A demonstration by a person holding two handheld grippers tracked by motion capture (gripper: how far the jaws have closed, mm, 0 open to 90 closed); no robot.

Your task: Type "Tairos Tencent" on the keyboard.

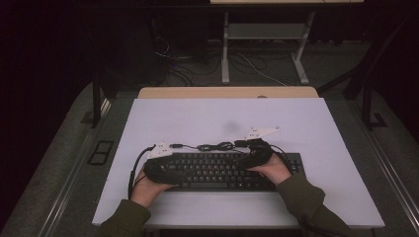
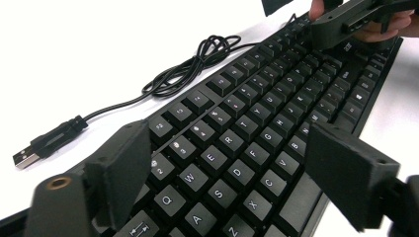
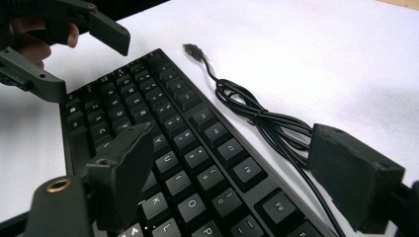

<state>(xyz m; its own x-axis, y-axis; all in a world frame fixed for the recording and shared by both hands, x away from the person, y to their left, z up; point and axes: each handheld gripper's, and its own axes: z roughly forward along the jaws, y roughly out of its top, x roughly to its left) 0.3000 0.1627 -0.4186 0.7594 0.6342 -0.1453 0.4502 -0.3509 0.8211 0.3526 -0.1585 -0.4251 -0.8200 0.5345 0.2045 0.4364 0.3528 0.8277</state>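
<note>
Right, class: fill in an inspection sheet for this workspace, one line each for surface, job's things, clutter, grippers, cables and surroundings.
Surface: white board on a wooden table, bare beyond the keyboard.
Job's things: black keyboard lying flat near the front edge, keys up.
Clutter: nothing seen.
Grippers: left gripper open, jaws astride the keyboard's left end; right gripper open, jaws over its right end. Neither grips anything.
Cables: keyboard's cable loosely coiled on the board behind it, USB plug unplugged and lying free; a cable trails from each gripper.
Surroundings: dark room; desk legs and loose wires on the floor behind.
</note>
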